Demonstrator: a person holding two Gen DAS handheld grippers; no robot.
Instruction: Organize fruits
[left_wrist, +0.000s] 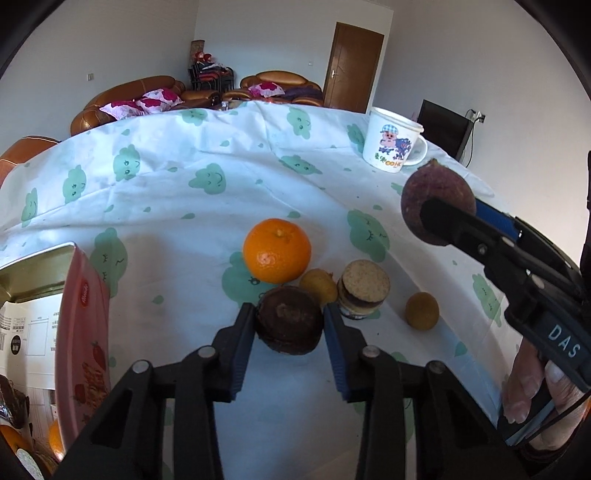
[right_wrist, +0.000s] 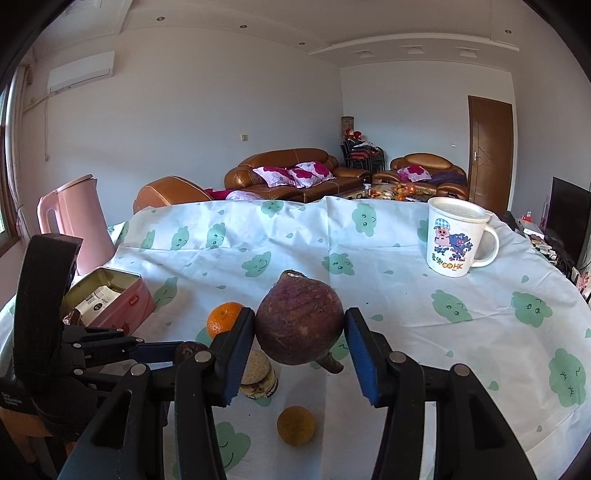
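My left gripper (left_wrist: 290, 319) is shut on a dark brown round cake (left_wrist: 289, 319) just above the cloth. Behind it lie an orange (left_wrist: 277, 250), a small yellow fruit (left_wrist: 318, 284), a biscuit sandwich (left_wrist: 364, 288) and a round yellow-brown fruit (left_wrist: 422, 310). My right gripper (right_wrist: 300, 326) is shut on a purple root-like fruit (right_wrist: 300, 321) and holds it up in the air; it shows at the right of the left wrist view (left_wrist: 437, 201). Below it lie the round yellow-brown fruit (right_wrist: 296, 425), the biscuit sandwich (right_wrist: 258, 374) and the orange (right_wrist: 223, 317).
An open pink tin (left_wrist: 83, 332) with packets inside stands at the left, also in the right wrist view (right_wrist: 122, 299). A white cartoon mug (left_wrist: 393, 138) stands at the far right. A pink kettle (right_wrist: 75, 221) stands at the far left. A green-patterned cloth (left_wrist: 184, 184) covers the table.
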